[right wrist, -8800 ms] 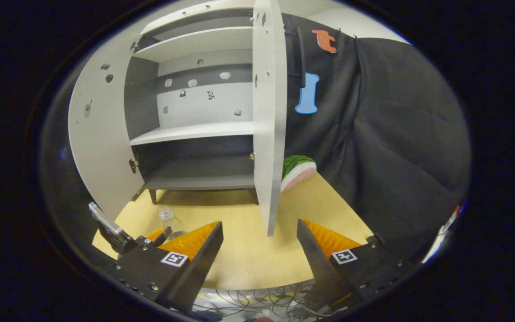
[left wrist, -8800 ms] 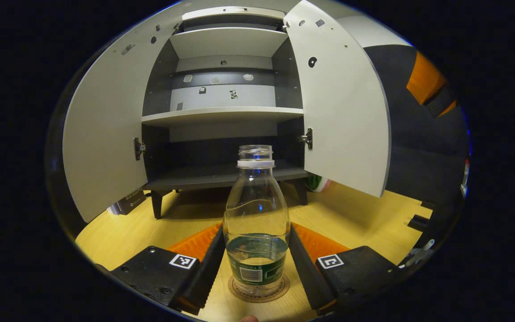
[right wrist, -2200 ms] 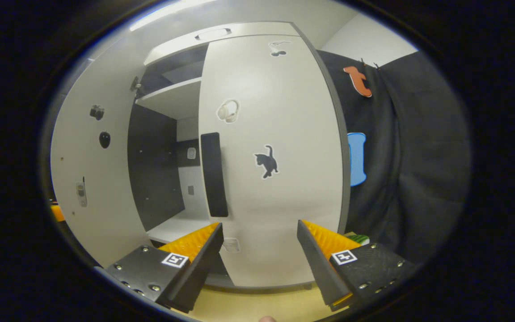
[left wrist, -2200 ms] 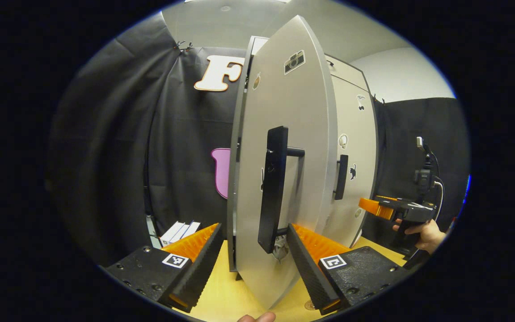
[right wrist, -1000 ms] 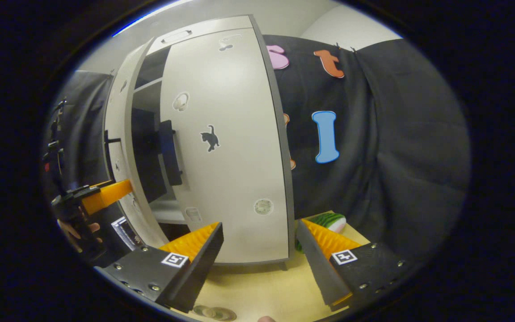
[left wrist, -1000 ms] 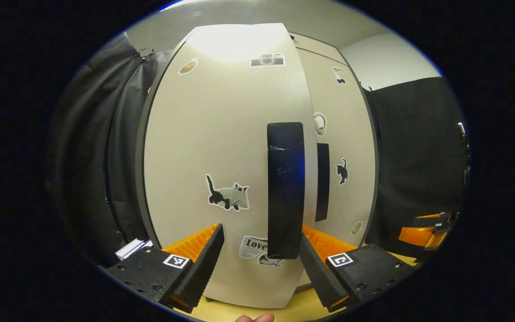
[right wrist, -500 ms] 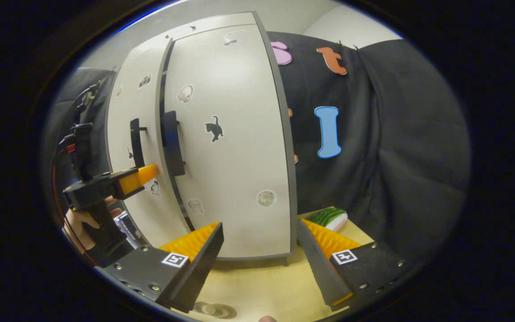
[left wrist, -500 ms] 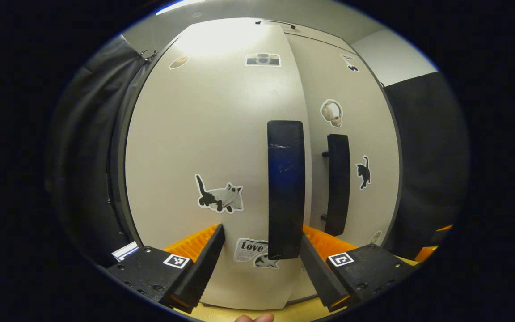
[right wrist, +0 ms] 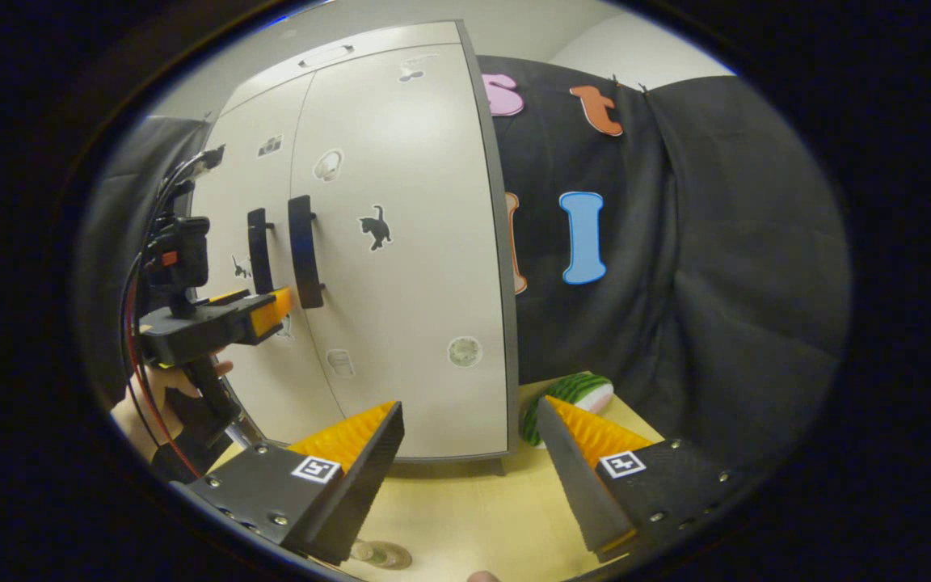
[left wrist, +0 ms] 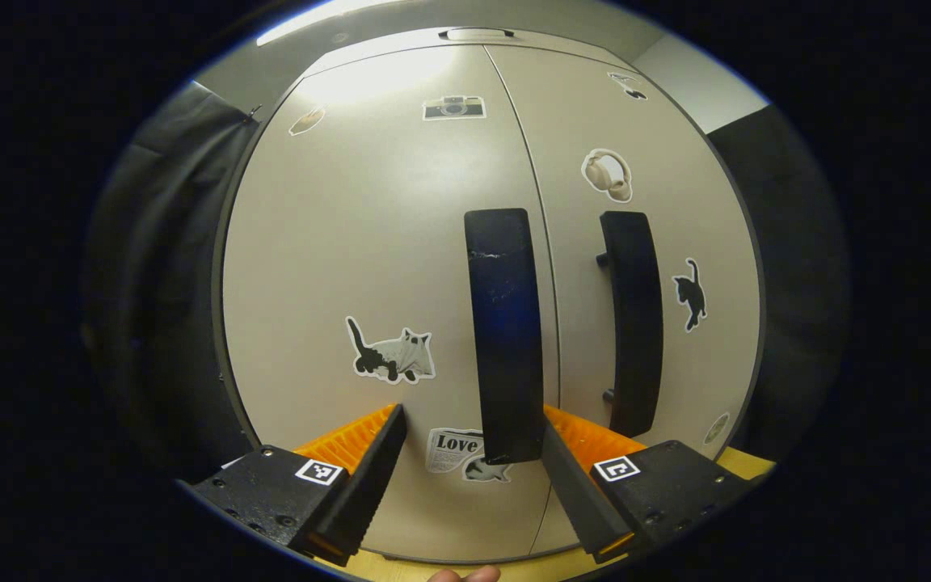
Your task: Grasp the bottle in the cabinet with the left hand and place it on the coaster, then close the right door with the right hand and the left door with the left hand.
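With both pale grey cabinet doors (left wrist: 385, 267) flush, the wide-open, empty left gripper (left wrist: 473, 453) should back straight off the black bar handle (left wrist: 504, 335), as the right gripper (right wrist: 473, 453) gapes empty.

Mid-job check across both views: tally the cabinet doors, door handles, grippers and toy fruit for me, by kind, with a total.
Cabinet doors: 2, left door and right door
Black handles: 2, left handle and right handle
Grippers: 2, left gripper and right gripper
Watermelon slice: 1
Total: 7
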Demonstrator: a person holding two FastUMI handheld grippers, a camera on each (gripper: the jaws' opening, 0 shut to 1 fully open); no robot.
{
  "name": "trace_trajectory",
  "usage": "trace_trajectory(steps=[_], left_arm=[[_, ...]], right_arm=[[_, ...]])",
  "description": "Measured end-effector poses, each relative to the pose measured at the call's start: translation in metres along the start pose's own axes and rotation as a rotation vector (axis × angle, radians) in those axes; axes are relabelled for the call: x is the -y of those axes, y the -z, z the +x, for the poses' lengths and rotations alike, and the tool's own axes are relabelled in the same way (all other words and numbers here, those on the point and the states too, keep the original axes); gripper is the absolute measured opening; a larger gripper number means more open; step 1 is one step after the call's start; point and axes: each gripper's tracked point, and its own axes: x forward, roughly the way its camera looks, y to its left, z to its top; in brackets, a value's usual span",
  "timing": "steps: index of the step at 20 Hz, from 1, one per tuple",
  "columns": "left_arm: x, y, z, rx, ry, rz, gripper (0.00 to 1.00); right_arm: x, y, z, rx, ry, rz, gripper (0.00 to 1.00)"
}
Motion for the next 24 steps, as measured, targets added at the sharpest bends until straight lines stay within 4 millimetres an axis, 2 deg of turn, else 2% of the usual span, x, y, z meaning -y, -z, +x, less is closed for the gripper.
trace_trajectory(steps=[3,7,11,15,20,23,24], left_arm=[[0.000,0.005,-0.002,-0.033,0.009,-0.033,0.96],[0.000,-0.004,-0.025,-0.038,0.025,-0.074,0.96],[-0.005,-0.037,-0.074,0.028,0.038,-0.024,0.96],[-0.013,-0.057,-0.129,0.043,0.055,-0.043,0.96],[-0.036,-0.057,-0.184,0.016,0.020,-0.094,0.96],[-0.055,-0.054,-0.206,0.008,-0.021,-0.092,0.95],[-0.060,-0.053,-0.212,0.009,-0.029,-0.094,0.95]], right_arm=[[0.000,-0.006,-0.005,0.013,-0.013,0.020,1.00],[-0.010,-0.018,-0.012,0.037,-0.039,0.018,1.00],[-0.023,-0.032,-0.023,0.063,-0.063,0.004,1.00],[-0.042,-0.052,-0.035,0.096,-0.088,0.003,1.00],[-0.069,-0.072,-0.059,0.148,-0.110,-0.007,1.00],[-0.087,-0.077,-0.070,0.159,-0.133,-0.024,1.00],[-0.091,-0.079,-0.073,0.168,-0.134,-0.032,0.97]])
